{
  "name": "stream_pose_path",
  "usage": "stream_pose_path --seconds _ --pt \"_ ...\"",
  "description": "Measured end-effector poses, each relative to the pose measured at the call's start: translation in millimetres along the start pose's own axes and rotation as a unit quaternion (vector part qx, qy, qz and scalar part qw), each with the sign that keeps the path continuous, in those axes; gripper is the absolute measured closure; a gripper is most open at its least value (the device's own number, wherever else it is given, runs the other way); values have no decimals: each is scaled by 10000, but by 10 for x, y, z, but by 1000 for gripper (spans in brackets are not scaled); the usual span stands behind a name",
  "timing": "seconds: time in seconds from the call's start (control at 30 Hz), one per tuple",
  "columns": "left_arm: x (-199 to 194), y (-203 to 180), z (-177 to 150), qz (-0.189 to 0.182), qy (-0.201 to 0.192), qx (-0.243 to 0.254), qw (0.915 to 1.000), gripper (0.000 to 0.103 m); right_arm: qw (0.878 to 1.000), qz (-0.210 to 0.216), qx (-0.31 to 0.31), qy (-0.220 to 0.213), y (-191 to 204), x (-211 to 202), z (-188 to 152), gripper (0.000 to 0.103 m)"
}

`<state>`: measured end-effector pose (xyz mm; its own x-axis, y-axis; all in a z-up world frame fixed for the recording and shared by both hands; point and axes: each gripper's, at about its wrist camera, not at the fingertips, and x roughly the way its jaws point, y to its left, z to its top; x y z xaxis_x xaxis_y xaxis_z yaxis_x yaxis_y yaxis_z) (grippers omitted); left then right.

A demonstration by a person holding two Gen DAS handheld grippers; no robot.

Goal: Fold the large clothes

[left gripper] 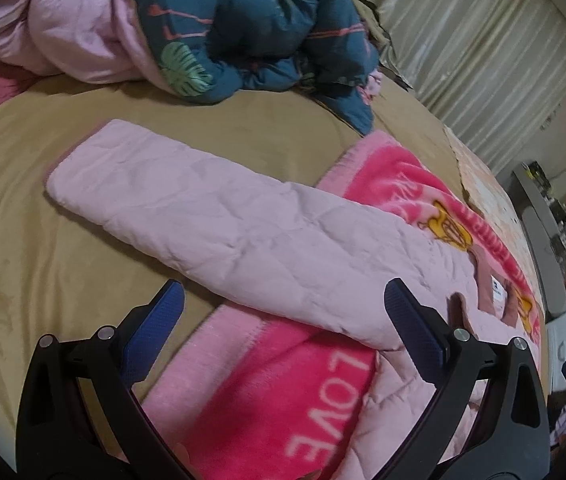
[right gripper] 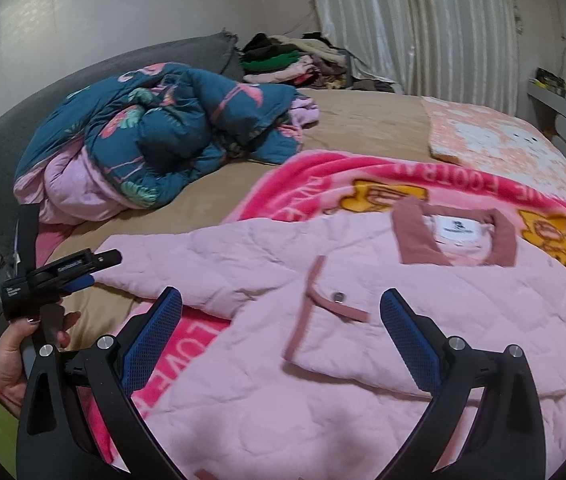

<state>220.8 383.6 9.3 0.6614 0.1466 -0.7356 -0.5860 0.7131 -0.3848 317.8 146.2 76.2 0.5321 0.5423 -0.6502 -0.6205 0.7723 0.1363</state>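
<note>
Quilt (right gripper: 155, 136): dark teal with a pink flamingo and leaf print and a pale pink lining, bunched in a heap at the far side of the bed.
Bed sheet (left gripper: 23, 220): tan, creased.
Blanket (left gripper: 283, 392): bright pink, lettered "LOVE", with yellow cartoon figures, spread flat on the sheet.
Clothes pile (right gripper: 295, 62): stacked beyond the quilt, a green piece on top.
Curtain (right gripper: 415, 20): pale, pleated.
Shelf (right gripper: 563, 96): grey, cluttered with small items too small to tell.

The right gripper (right gripper: 281, 328) hung wide open over the pink quilted jacket (right gripper: 363, 320); the left gripper (right gripper: 83, 270) lay far left.
</note>
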Motion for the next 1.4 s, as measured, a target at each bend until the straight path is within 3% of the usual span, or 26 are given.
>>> stream_pose_path --seconds 0.3,0.63,0.87,1.03,1.4 --pt "-9 362 123 132 -130 -502 9986 9 9992 287 -235 143 403 287 76 4" --pt "122 700 191 197 29 -961 9952 9 9967 572 -457 351 795 634 137 4" --pt "243 895 206 213 163 -1237 9920 9 9913 514 -975 722 1097 945 89 4" --pt "434 1025 158 199 328 -1529 9875 9 9880 556 -1126 896 1171 1039 5 4" --pt "687 1236 249 29 -73 -2020 9794 9 9880 552 -966 1067 1043 1134 -141 4"
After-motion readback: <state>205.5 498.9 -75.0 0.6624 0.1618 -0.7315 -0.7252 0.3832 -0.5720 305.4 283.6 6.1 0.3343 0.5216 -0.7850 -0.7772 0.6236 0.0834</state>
